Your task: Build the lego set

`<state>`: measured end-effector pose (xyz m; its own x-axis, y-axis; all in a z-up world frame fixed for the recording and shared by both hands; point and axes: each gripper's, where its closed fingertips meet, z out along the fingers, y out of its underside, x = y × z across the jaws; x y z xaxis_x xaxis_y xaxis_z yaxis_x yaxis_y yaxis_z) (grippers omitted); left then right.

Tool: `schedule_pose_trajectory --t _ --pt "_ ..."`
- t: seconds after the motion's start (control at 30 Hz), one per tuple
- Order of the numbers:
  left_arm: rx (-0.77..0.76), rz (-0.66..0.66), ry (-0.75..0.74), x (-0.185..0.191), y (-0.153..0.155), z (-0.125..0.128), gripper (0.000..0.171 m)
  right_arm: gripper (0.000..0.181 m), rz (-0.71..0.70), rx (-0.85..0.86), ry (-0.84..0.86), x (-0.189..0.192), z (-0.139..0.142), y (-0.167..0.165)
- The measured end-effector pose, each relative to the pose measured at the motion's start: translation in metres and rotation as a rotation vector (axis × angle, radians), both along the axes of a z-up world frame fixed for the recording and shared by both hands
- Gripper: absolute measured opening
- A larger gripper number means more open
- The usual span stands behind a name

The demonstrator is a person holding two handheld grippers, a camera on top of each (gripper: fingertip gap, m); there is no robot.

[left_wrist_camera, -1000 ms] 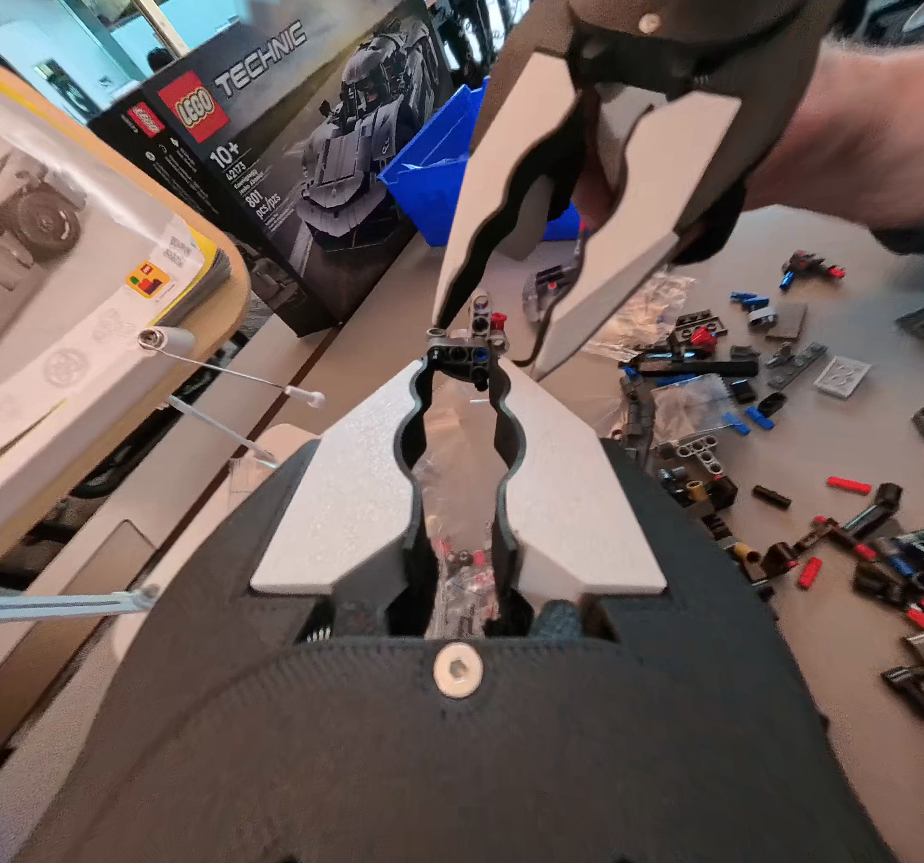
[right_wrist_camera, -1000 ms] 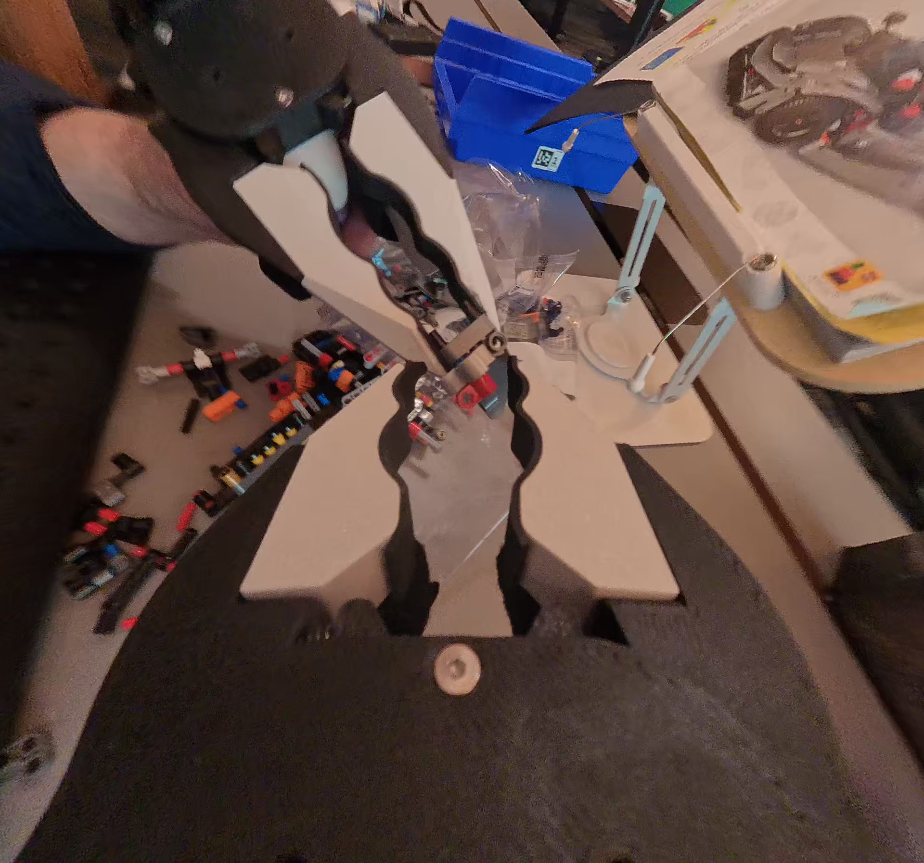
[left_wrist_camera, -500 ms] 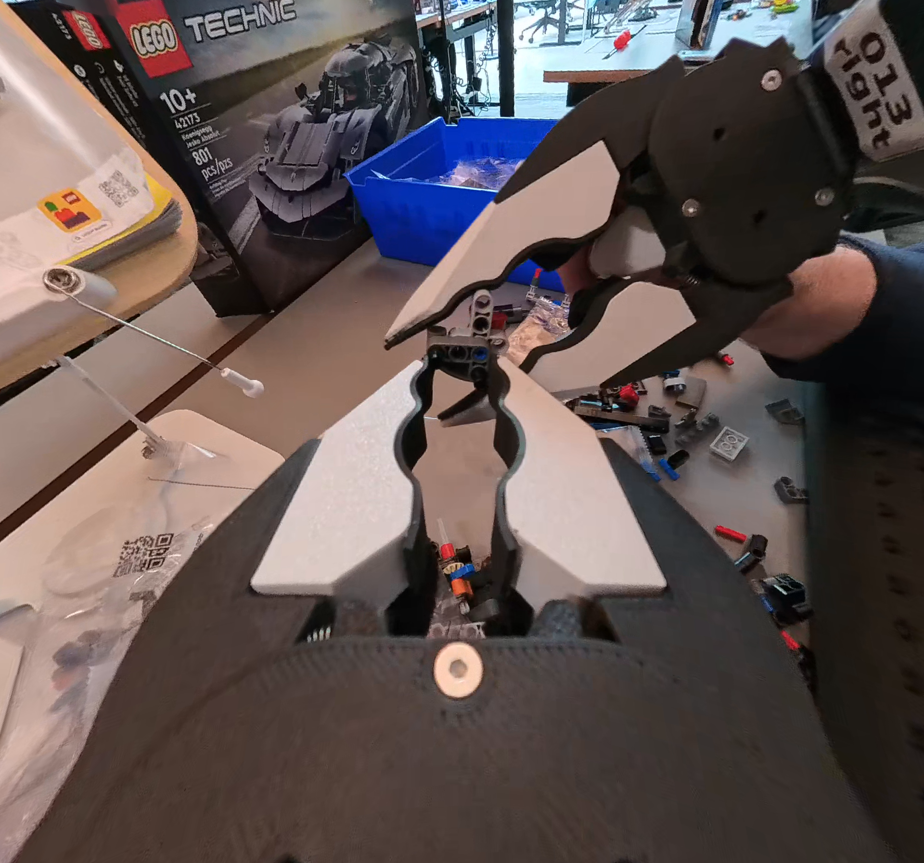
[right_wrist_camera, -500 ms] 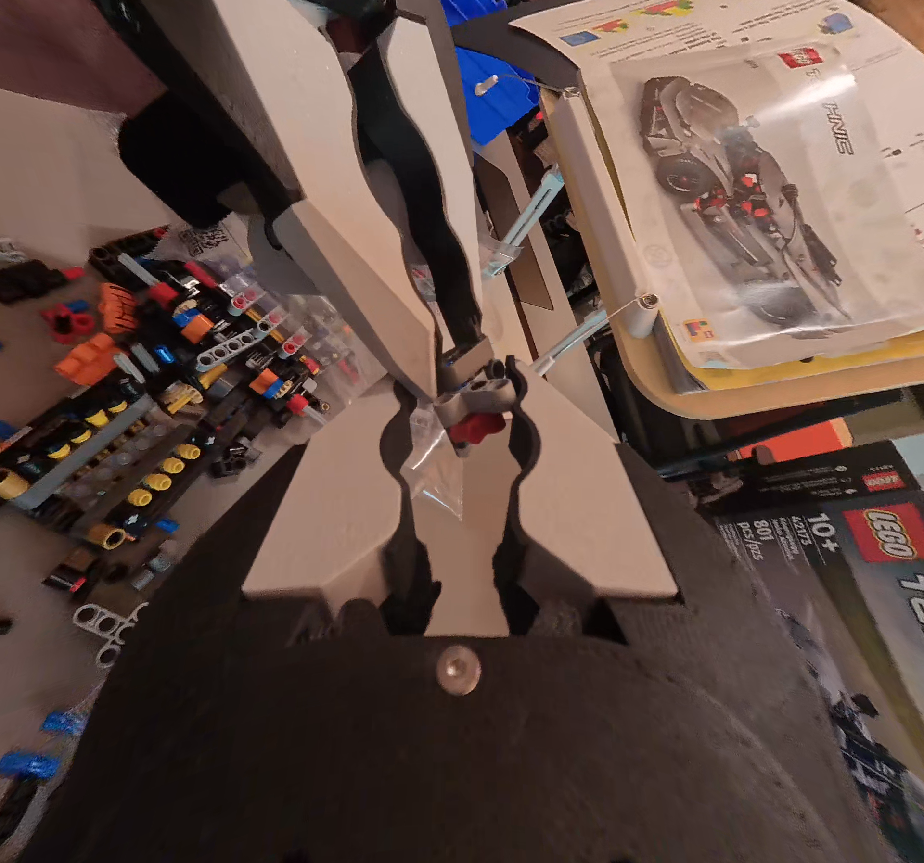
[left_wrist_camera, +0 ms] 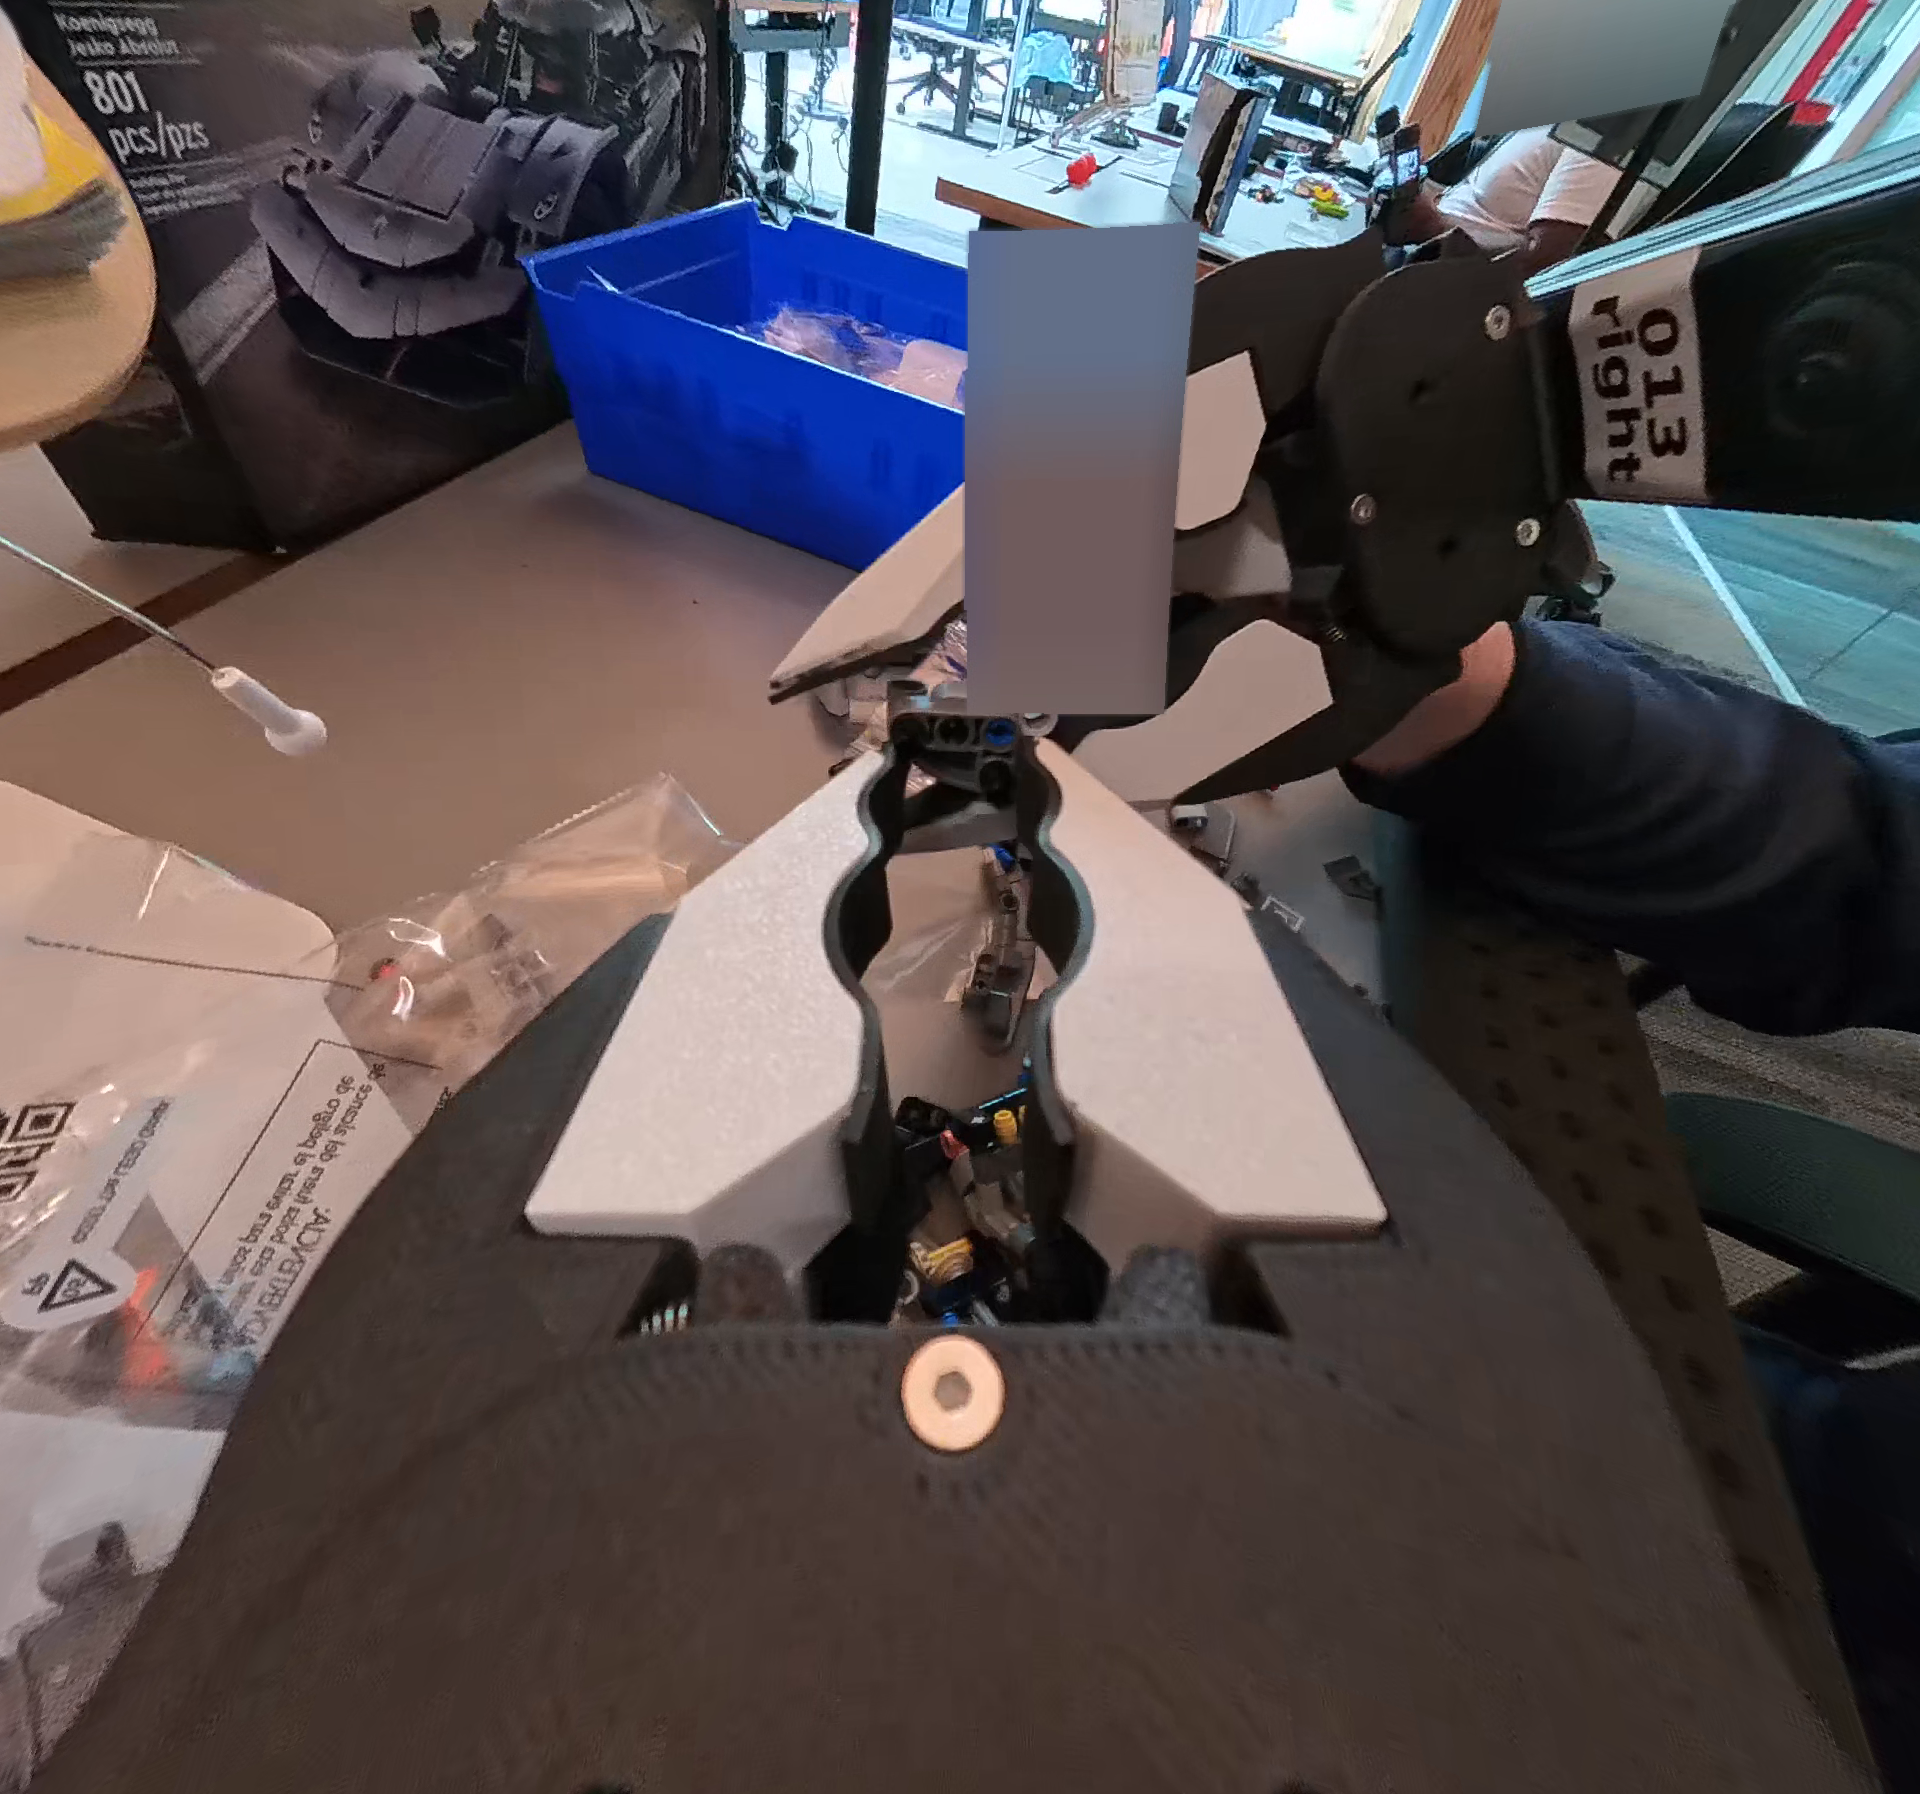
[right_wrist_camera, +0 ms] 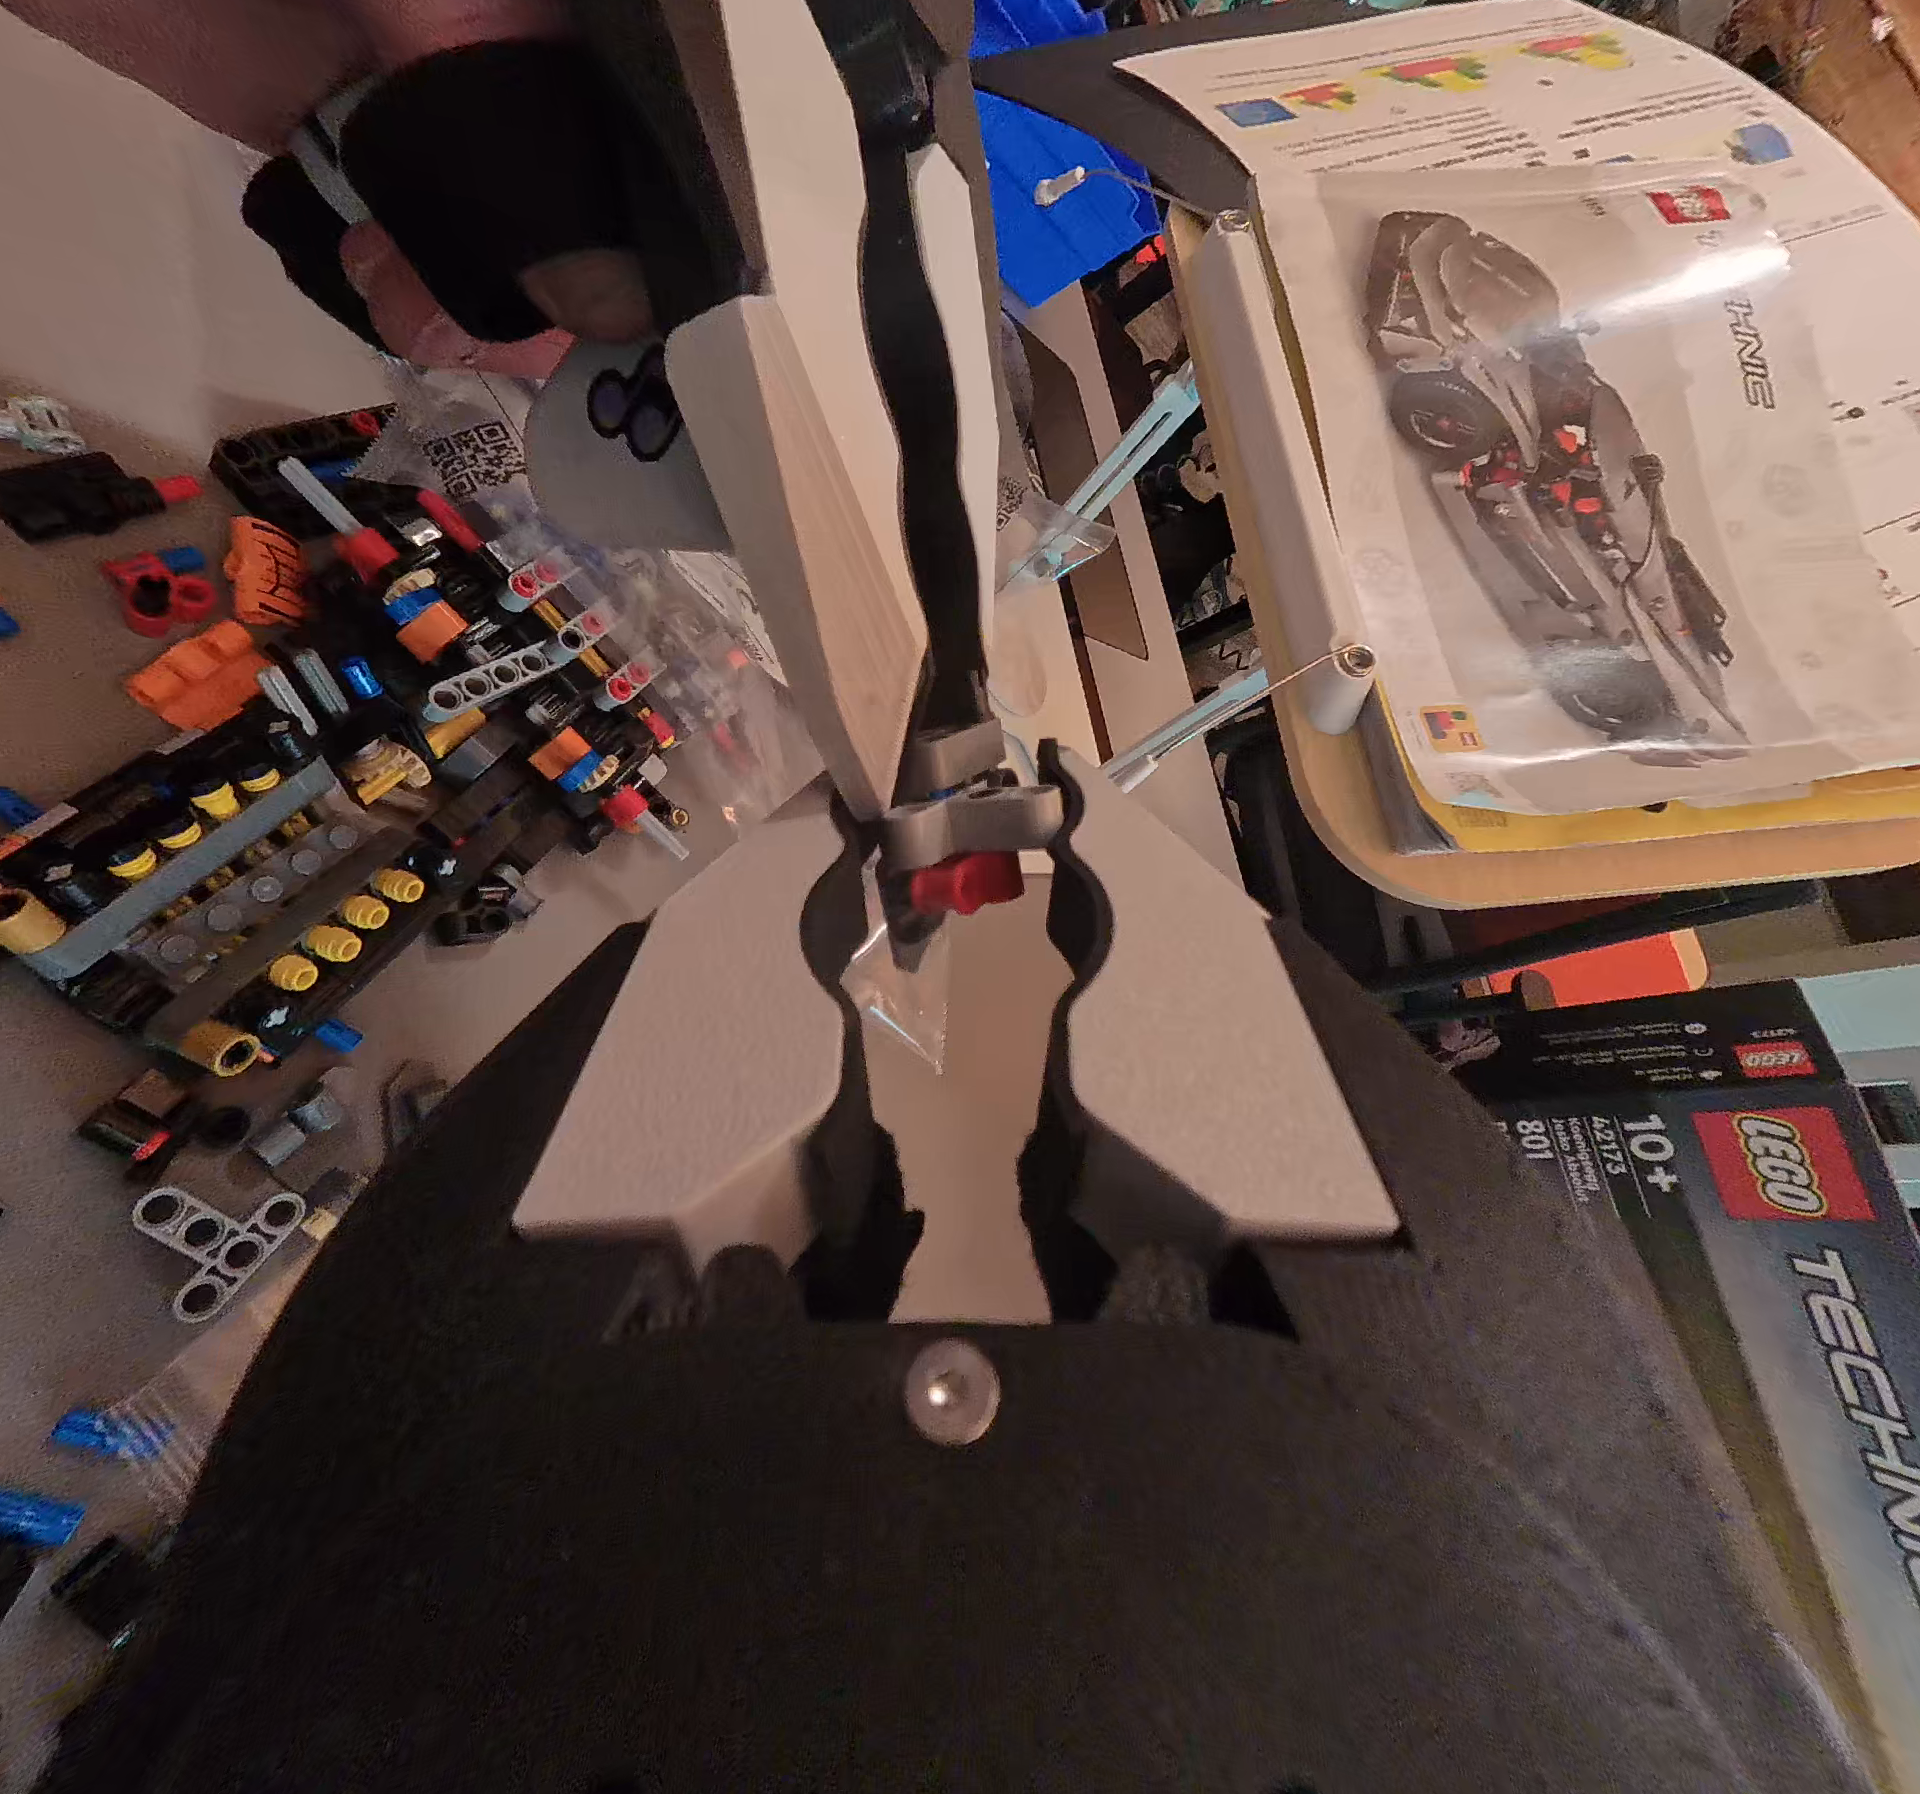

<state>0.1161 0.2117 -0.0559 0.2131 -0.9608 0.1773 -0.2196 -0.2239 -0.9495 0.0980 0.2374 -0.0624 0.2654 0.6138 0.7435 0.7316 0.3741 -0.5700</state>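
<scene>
On the counter [left_wrist_camera: 499, 622] beside the set's box [left_wrist_camera: 343, 144], a blue bin [left_wrist_camera: 727, 394] holds clear plastic bags. Loose pieces [right_wrist_camera: 312, 757] lie spread out, some in an opened bag [left_wrist_camera: 468, 955]. Above, the left gripper [left_wrist_camera: 954, 757] fingers pinch a small black-and-grey assembly [left_wrist_camera: 951, 742], while the right gripper [right_wrist_camera: 961, 814] fingers clamp its grey beam [right_wrist_camera: 971, 814] with a red pin.

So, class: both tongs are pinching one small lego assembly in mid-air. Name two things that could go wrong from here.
1. The left tongs and right tongs grip the small assembly only at their tips; twisting might pop it loose.
2. If dropped, it could land among the loose pieces on the table and be hard to find.
</scene>
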Motion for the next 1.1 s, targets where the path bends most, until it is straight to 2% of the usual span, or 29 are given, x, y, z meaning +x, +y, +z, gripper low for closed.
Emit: schedule_pose_trajectory --t 0.33,0.5,0.9,1.1 --pt "0.039 0.023 -0.039 0.000 0.002 0.008 0.023 0.026 -0.047 -0.009 0.023 0.004 0.004 0.003" --pt "0.085 0.024 0.004 -0.002 -0.001 0.009 0.018 0.025 -0.050 -0.017 0.030 0.002 0.004 0.003" --pt "0.094 0.032 -0.016 -0.004 -0.004 0.019 0.014 0.024 -0.051 -0.066 0.094 0.002 0.013 -0.001" --pt "0.113 0.010 0.029 -0.005 -0.005 0.012 0.014 0.024 -0.043 -0.058 0.054 0.002 0.009 -0.003"
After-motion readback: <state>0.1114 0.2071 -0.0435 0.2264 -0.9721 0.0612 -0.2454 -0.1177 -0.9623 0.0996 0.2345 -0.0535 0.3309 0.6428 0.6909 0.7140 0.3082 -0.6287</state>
